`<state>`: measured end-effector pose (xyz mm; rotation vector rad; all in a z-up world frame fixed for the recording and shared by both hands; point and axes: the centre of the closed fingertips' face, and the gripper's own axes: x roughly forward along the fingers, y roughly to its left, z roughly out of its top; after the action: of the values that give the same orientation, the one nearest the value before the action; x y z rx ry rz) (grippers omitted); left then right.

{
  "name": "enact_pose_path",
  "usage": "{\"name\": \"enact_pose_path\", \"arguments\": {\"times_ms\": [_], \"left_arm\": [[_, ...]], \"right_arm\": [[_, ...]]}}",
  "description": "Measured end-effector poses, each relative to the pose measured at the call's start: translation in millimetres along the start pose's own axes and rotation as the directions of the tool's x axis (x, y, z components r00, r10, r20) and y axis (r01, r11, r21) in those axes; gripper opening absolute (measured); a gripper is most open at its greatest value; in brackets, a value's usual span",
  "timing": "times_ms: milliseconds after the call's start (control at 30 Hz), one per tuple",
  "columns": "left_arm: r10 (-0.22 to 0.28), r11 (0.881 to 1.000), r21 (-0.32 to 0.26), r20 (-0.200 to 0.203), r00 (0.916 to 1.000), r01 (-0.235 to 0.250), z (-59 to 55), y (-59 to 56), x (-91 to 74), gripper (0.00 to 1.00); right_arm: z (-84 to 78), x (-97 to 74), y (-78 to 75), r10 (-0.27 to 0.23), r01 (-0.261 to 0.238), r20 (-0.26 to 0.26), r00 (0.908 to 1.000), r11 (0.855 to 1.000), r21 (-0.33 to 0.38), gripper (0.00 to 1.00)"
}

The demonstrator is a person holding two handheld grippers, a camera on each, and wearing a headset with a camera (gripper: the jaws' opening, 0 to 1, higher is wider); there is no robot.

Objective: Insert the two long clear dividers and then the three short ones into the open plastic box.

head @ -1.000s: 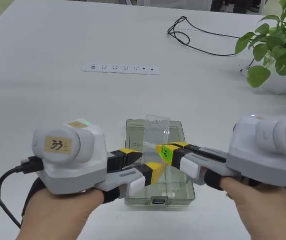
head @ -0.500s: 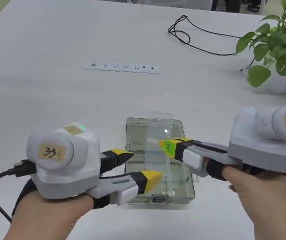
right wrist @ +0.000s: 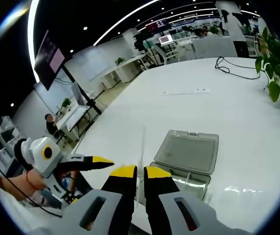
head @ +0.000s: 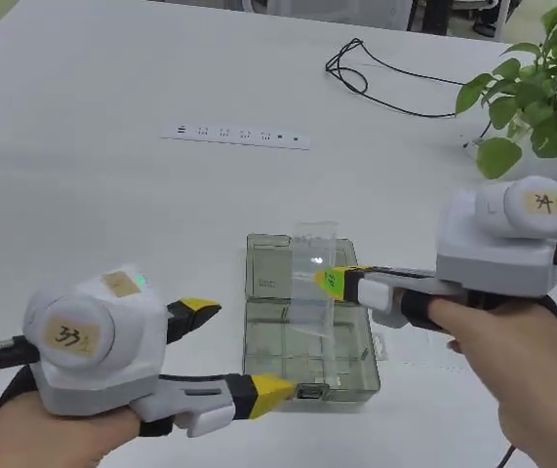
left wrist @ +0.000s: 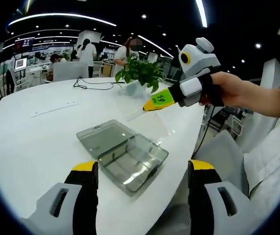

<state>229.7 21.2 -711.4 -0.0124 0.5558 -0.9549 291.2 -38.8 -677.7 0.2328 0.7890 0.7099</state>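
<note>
The open plastic box [head: 351,361] is smoky grey and lies flat on the white table, its lid folded away from me. My right gripper [head: 329,282] is shut on a clear divider [head: 307,263], which it holds upright over the middle of the box. In the right gripper view the divider [right wrist: 141,147] runs edge-on as a thin line up from the shut gripper [right wrist: 140,172], with the box [right wrist: 189,149] beyond. My left gripper [head: 237,349] stands open at the box's near left corner, nothing between its fingers. In its own view, the left gripper [left wrist: 142,166] faces the box [left wrist: 130,166].
A white power strip [head: 234,134] lies further back on the table. A black cable [head: 376,73] loops at the far side. A green potted plant [head: 541,88] stands at the right edge. Bare white tabletop surrounds the box.
My left gripper has drawn back from the divider toward the near left, and its jaws have spread wide. The right gripper keeps the divider above the box.
</note>
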Motion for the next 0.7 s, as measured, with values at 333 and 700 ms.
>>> {"name": "enact_pose_path", "arguments": {"times_ms": [333, 700], "left_arm": [[-0.03, 0.998, 0.059, -0.034, 0.999, 0.032, -12.8, 4.5, -4.1, 0.91], [-0.072, 0.993, 0.093, -0.062, 0.9955, 0.078, -24.2, 6.7, -1.9, 0.97]], "right_arm": [[-11.0, 11.9, -12.9, -0.071, 0.08, -0.164, 0.9839, 0.995, 0.051, 0.06], [-41.7, 25.0, -16.7, -0.101, 0.167, -0.312, 0.9446, 0.967, 0.193, 0.06]]}}
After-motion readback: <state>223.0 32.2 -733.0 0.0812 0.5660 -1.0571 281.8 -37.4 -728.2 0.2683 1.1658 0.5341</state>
